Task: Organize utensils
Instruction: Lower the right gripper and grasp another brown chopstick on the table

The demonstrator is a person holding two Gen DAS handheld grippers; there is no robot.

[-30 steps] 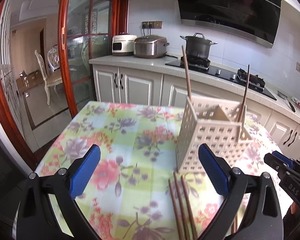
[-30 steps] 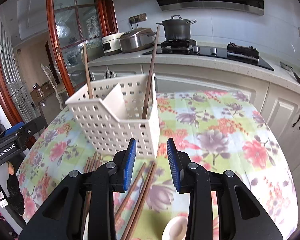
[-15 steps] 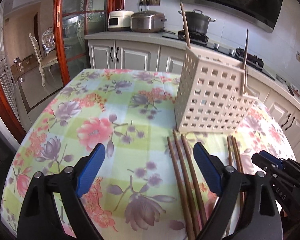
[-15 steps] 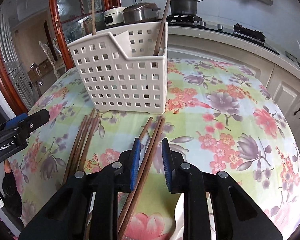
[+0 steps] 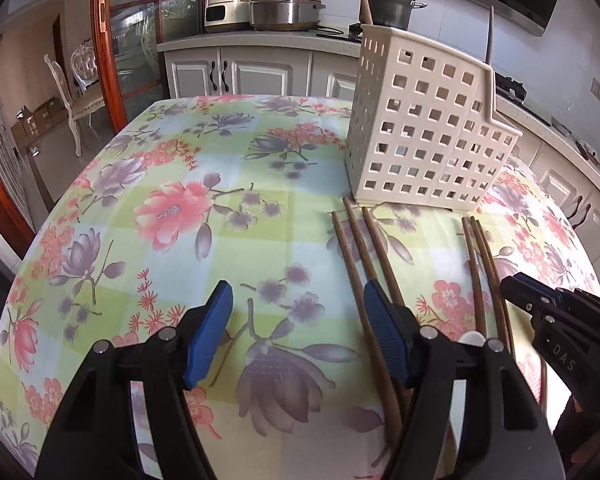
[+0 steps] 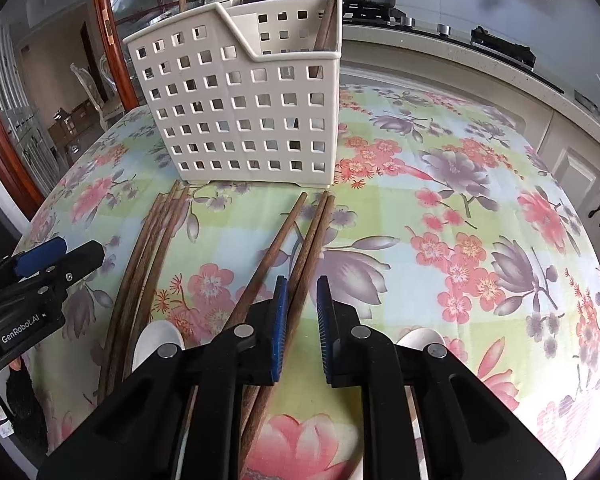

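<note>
The white basket (image 6: 244, 96) stands upright on the flowered table (image 6: 460, 208), so loose chopsticks (image 6: 300, 248) can drop in beside the two it already holds. The right gripper (image 6: 302, 328), fingers narrow but not clamped, straddles one chopstick of the right-hand bunch; the left gripper (image 5: 296, 336) gapes wide beside the other bunch (image 5: 360, 240). Only the right view shows two white spoons (image 6: 156, 340) and the basket's inner divider.

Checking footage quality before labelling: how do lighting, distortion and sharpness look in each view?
Left wrist view: daylit, strong fisheye bending of the table edge, basket sharp. Right wrist view: same curvature, chopsticks crisp, a dark smudge on the wall top right.
</note>
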